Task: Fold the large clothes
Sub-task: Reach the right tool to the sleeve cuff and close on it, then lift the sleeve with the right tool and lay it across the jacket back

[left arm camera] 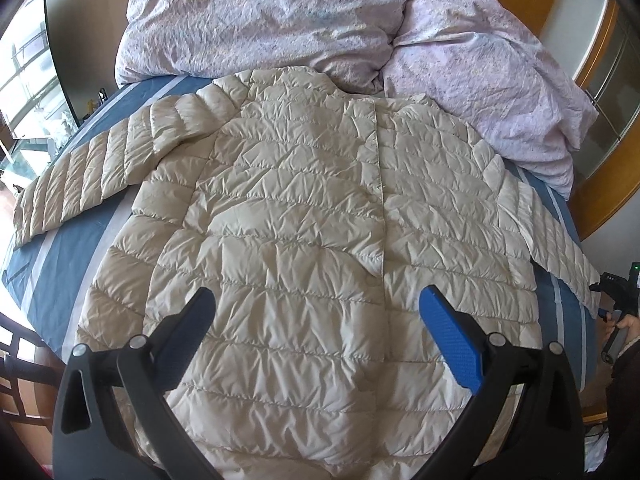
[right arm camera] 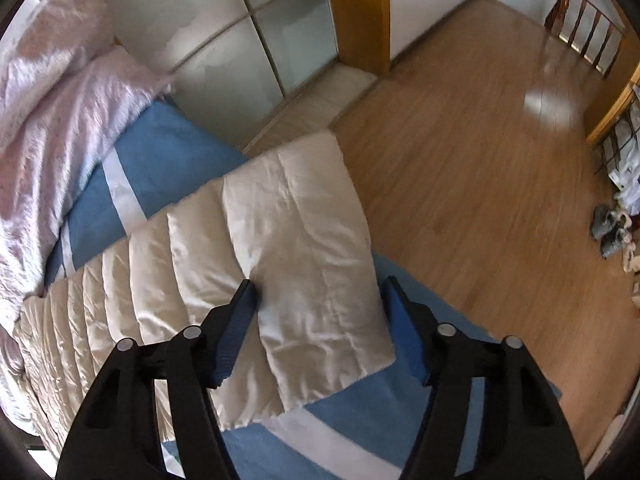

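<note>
A cream quilted down jacket point(left arm camera: 304, 208) lies spread flat on the blue striped bed sheet point(left arm camera: 80, 264), both sleeves out to the sides. My left gripper point(left arm camera: 318, 296) hovers open over the jacket's lower middle, with nothing between its fingers. In the right wrist view my right gripper point(right arm camera: 319, 284) points down at the end of the jacket's right sleeve point(right arm camera: 304, 232), near the bed's edge. The cuff lies between its blue-padded fingers, which stand apart on either side of it and do not pinch it. That sleeve point(left arm camera: 560, 248) also shows at the right of the left wrist view.
A crumpled lilac duvet point(left arm camera: 280, 20) is heaped at the head of the bed, just past the jacket's collar. Beyond the bed's right edge are a wooden floor point(right arm camera: 480, 160), frosted sliding doors point(right arm camera: 240, 40) and shoes point(right arm camera: 612, 236). A hand point(left arm camera: 628, 324) shows at the far right.
</note>
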The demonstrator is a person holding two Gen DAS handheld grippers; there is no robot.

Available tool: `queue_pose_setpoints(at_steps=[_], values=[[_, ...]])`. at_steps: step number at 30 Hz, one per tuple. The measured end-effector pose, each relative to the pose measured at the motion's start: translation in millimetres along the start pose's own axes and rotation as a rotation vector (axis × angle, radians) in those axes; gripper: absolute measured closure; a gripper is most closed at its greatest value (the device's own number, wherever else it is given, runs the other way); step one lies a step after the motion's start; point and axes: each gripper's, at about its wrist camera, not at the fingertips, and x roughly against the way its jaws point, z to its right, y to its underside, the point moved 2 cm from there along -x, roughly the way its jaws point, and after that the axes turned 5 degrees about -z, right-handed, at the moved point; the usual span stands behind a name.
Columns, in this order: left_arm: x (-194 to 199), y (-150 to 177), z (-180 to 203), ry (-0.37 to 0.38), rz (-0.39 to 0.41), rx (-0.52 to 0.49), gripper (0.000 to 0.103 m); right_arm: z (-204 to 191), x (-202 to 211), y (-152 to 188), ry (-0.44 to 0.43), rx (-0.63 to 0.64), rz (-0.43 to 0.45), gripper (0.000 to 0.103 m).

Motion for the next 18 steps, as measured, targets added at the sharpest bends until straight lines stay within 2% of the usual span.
queue_pose_setpoints(at_steps=[3, 5, 6, 8, 11, 18], values=[[1.9, 1.1, 1.1, -0.002, 0.006, 0.007, 0.002, -2.6, -2.5, -1.6, 0.014, 0.038, 0.006, 0.051], [2.8, 1.9, 0.3, -0.001, 0.007, 0.017, 0.002, -4.7, -1.2, -1.2, 0.000, 0.057, 0.009, 0.069], [3.0, 2.6, -0.8, 0.001, 0.007, 0.024, 0.002, -5.4, -1.8, -0.1, -0.016, 0.059, 0.010, 0.073], [2.9, 3.9, -2.8, 0.001, 0.006, 0.029, 0.002, -7.5, 1.0, 3.9, -0.045, 0.058, 0.009, 0.089], [2.5, 6.5, -7.2, 0.005, 0.003, 0.033, 0.002, -12.3, 8.7, 8.1, -0.047, 0.064, 0.024, 0.095], [-6.5, 0.2, -21.9, 0.033, 0.000, 0.010, 0.002, -47.8, 49.5, 18.1, -0.064, 0.133, 0.101, 0.096]])
